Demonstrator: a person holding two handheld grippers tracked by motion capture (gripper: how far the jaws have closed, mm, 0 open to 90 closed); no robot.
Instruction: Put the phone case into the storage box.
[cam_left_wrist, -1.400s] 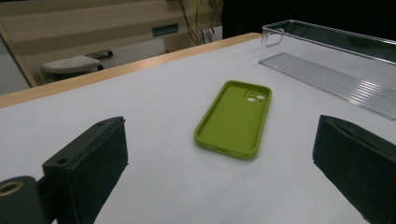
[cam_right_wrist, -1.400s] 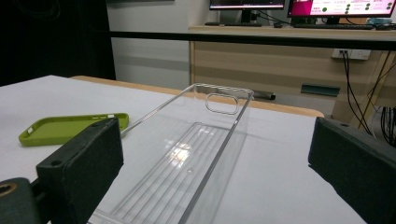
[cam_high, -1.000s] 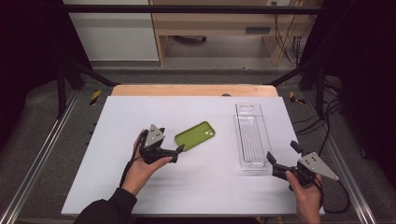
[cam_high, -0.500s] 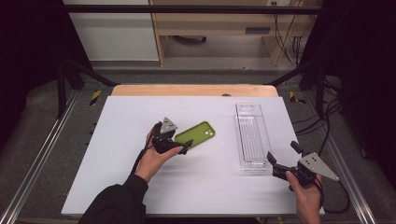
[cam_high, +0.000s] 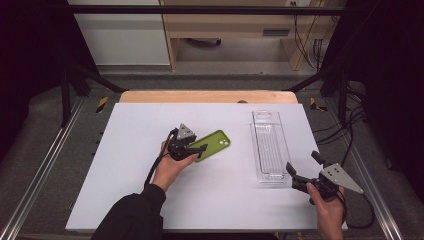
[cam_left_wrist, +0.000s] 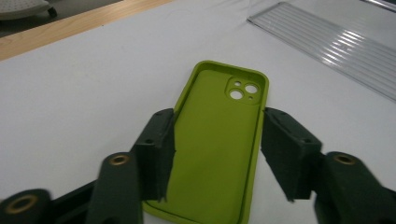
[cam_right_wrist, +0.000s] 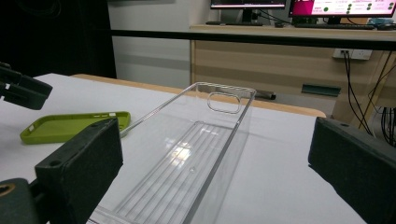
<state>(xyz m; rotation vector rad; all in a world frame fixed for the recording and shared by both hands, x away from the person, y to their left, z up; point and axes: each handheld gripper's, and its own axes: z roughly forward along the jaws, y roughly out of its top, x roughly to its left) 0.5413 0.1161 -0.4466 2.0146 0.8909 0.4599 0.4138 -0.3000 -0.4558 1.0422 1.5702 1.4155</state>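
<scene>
A green phone case lies flat, inside up, near the middle of the white table. My left gripper is at its near end. In the left gripper view the case lies between the jaws, which have just been closing. Each pad stands against a long edge of it. My right gripper stands open at the front right, just before the near end of a clear plastic tray. In the right gripper view the tray runs away between the wide jaws, untouched.
The tray lies lengthwise to the right of the case. A wooden strip edges the table's far side, and metal rails run along both sides. A cabinet and a desk with cables stand beyond. In the right gripper view the green case lies at the left.
My left hand has moved right and away, up to the case's near end, and its jaws have closed in around the case. The right hand has stayed put.
</scene>
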